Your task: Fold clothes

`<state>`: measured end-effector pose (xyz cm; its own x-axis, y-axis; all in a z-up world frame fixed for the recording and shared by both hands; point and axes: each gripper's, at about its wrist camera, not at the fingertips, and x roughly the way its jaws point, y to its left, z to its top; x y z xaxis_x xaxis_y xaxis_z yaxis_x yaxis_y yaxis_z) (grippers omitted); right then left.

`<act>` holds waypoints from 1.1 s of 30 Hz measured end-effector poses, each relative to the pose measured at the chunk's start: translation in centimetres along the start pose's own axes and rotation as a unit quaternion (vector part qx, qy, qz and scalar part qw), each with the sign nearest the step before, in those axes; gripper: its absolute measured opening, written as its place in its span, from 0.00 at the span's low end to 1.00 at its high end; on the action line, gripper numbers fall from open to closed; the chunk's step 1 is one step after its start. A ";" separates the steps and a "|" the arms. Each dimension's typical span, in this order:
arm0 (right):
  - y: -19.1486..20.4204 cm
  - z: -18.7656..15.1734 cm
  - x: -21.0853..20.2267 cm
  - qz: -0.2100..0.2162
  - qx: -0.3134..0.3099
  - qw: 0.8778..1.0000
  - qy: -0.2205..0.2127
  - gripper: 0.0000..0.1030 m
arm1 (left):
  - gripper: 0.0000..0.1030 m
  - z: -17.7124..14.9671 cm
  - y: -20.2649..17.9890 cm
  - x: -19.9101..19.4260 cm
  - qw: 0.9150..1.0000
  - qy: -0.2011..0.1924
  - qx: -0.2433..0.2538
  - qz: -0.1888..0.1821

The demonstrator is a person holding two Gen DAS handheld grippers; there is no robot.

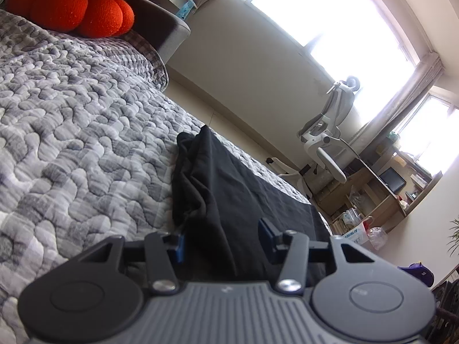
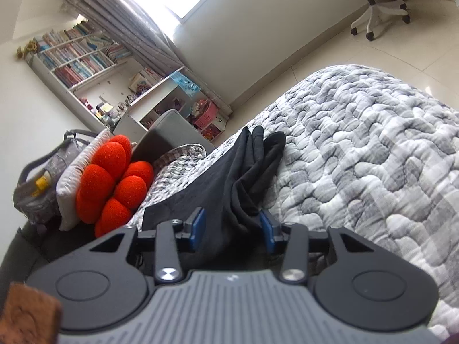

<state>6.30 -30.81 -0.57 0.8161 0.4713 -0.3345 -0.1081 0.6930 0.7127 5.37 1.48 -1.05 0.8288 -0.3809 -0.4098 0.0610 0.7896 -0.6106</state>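
A black garment [image 1: 229, 189] lies on a grey quilted bed [image 1: 80, 132], one side flat, the other bunched into folds. In the left wrist view my left gripper [image 1: 222, 242] is open, low over the garment's near end, with cloth running between its blue-padded fingers [image 1: 265, 236]. The right wrist view shows the same garment [image 2: 229, 177] from its other end, its crumpled folds toward the right. There my right gripper [image 2: 232, 229] is open too, its fingers [image 2: 198, 225] straddling the cloth's near edge. Whether the pads touch the fabric is unclear.
An orange flower-shaped cushion [image 2: 114, 177] and a grey bag [image 2: 40, 183] sit at the head of the bed. A white office chair [image 1: 330, 137], a wooden desk [image 1: 378, 189] and a bookshelf [image 2: 80, 60] stand around the tiled floor [image 2: 373, 54]. Quilt [image 2: 373, 157] spreads beside the garment.
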 end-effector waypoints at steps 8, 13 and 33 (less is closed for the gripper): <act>2.4 0.0 2.3 -0.040 -0.078 0.996 0.022 0.45 | 0.45 -0.2 -1.6 0.7 0.998 -0.004 0.052 0.033; 2.7 -0.3 2.3 -0.051 -0.093 0.994 0.018 0.43 | 0.46 -0.2 -1.9 1.0 0.997 -0.006 0.064 0.039; 4.2 -1.2 3.0 -0.109 -0.144 0.984 0.005 0.22 | 0.19 -0.9 -3.0 1.0 0.990 -0.025 0.100 0.095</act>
<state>7.60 -25.85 0.67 0.8324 0.2983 -0.4670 -0.0884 0.9034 0.4196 5.49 -1.67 -0.25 0.8623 -0.1961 -0.4669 0.0063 0.9261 -0.3773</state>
